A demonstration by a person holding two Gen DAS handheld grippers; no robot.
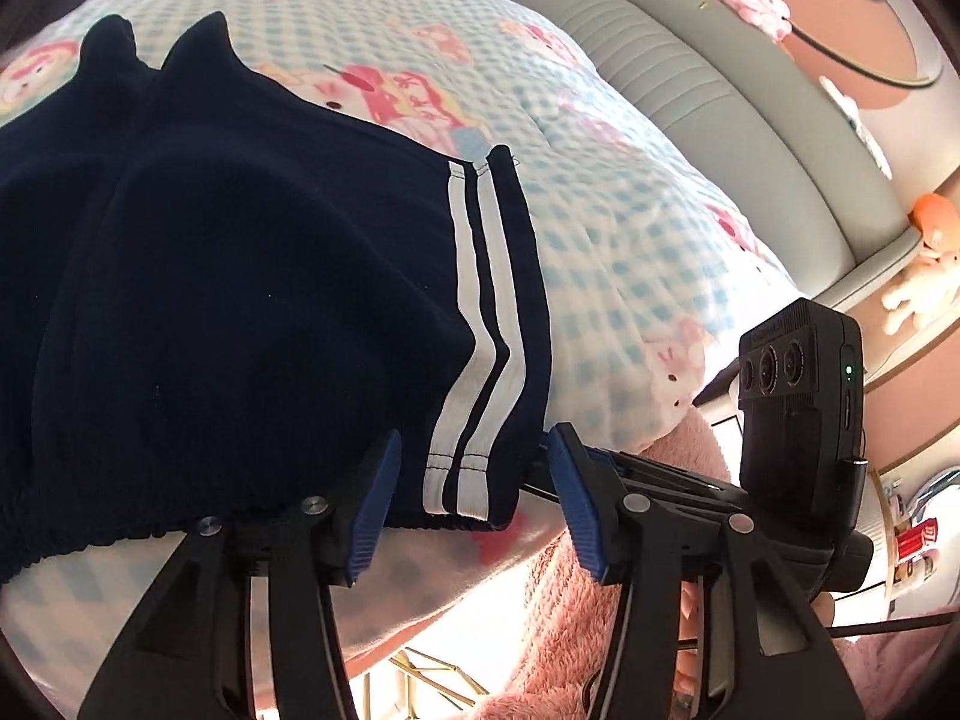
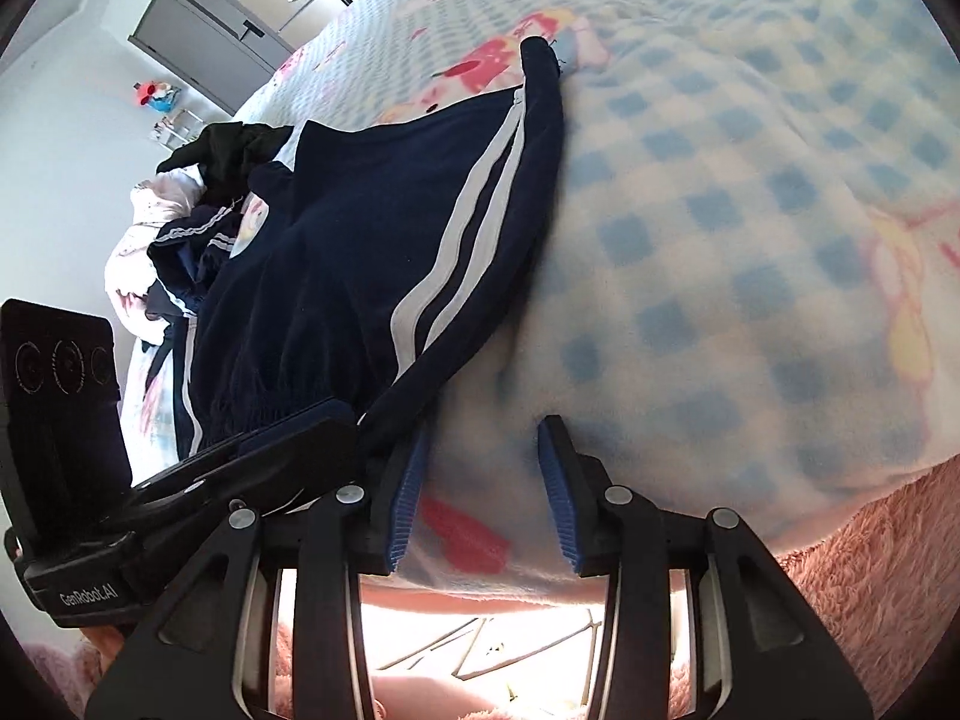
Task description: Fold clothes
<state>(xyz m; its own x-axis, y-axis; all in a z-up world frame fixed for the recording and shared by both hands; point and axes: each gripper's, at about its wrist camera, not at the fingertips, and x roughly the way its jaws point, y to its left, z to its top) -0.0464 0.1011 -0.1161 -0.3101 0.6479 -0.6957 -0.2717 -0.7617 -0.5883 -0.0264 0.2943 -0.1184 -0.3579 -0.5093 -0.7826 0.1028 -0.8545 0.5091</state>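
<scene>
Navy shorts (image 1: 252, 276) with two white side stripes lie flat on the blue-checked blanket (image 1: 600, 210), waistband toward me. My left gripper (image 1: 471, 504) is open, its jaws either side of the striped waistband corner, which lies between them. The same shorts (image 2: 372, 252) show in the right wrist view. My right gripper (image 2: 483, 492) is open just to the right of the waistband corner, over bare blanket (image 2: 720, 240), holding nothing. The left gripper (image 2: 288, 432) shows beside it.
A pile of other clothes (image 2: 180, 228) lies at the bed's far left. A grey padded headboard (image 1: 720, 90) runs along the right. A pink fluffy cover (image 2: 870, 570) hangs at the near bed edge. A grey cabinet (image 2: 198, 36) stands beyond the bed.
</scene>
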